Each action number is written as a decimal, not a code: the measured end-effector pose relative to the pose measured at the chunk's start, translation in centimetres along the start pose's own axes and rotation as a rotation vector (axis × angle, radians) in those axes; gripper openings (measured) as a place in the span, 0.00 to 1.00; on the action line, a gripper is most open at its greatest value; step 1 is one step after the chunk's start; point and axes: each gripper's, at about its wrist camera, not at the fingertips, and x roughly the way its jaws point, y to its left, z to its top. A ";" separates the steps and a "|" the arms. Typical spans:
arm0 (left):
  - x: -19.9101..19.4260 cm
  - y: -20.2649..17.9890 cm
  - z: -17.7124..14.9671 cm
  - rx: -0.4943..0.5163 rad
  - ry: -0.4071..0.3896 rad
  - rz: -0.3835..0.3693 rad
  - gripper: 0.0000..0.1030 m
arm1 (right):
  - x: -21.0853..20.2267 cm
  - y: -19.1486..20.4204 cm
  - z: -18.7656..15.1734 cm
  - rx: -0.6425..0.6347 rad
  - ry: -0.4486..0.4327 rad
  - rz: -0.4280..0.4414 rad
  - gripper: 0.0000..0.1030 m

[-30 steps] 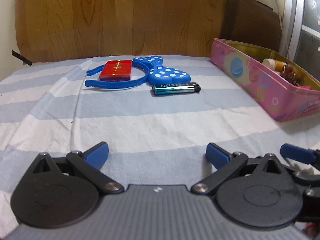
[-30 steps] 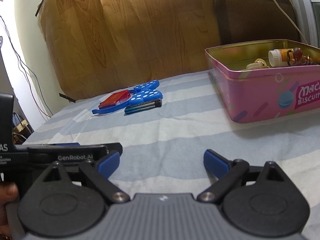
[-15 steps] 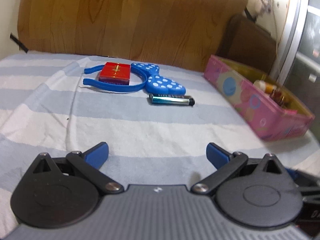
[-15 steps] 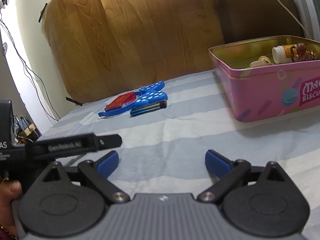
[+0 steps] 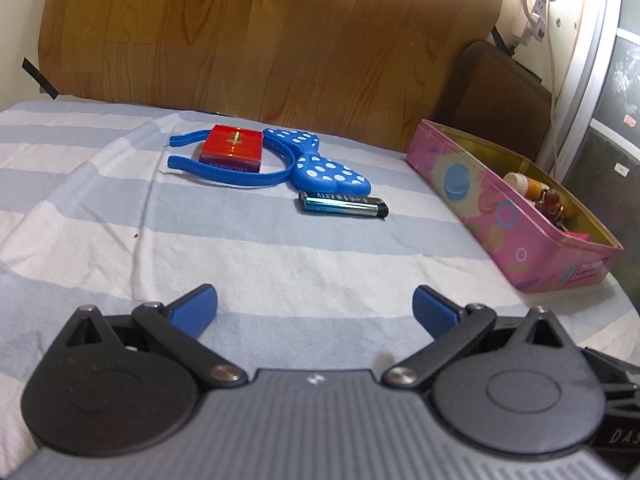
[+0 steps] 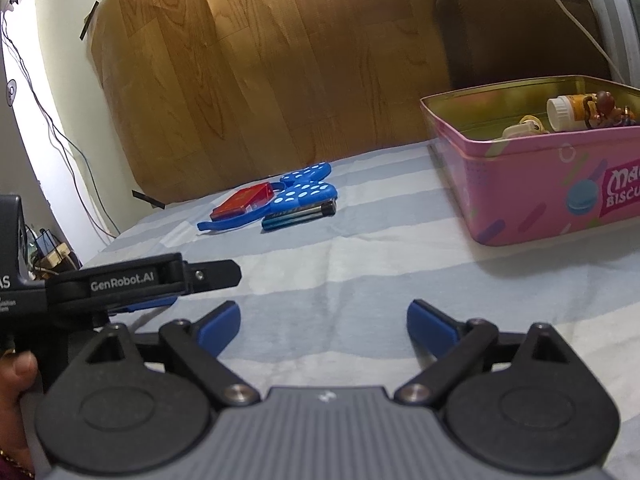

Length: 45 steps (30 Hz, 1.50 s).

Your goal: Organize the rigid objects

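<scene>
A red card box (image 5: 232, 147) lies inside a blue polka-dot bow headband (image 5: 316, 164) on the striped cloth, with a teal lighter (image 5: 343, 204) just in front. All three also show in the right wrist view: the box (image 6: 242, 201), the headband (image 6: 298, 194), the lighter (image 6: 298, 214). A pink biscuit tin (image 5: 504, 208) stands open at the right and holds a pill bottle (image 6: 568, 112) and small trinkets. My left gripper (image 5: 314, 308) is open and empty, well short of the lighter. My right gripper (image 6: 323, 320) is open and empty, left of the tin (image 6: 532, 184).
The striped cloth (image 5: 280, 264) covers the table. A wooden board (image 5: 260, 40) stands at the back and a brown chair back (image 6: 516, 32) behind the tin. The left gripper's body (image 6: 120, 280) shows at the left of the right wrist view. Cables hang on the left wall.
My left gripper has risen and tilted, so the objects and tin sit lower and nearer in its view. My right gripper has moved forward slightly. Both stay open.
</scene>
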 end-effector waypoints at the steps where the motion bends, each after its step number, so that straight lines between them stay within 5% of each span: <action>1: 0.0 0.1 0.0 -0.002 -0.001 -0.003 1.00 | 0.0 0.0 0.0 0.000 -0.002 -0.002 0.90; 16: -1.0 1.1 -0.1 -0.049 -0.052 -0.024 1.00 | 0.3 1.5 -0.3 -0.094 -0.003 -0.092 0.64; 45: -0.9 0.2 -0.1 0.031 -0.053 -0.014 1.00 | -0.4 2.3 -0.6 -0.156 -0.046 -0.045 0.59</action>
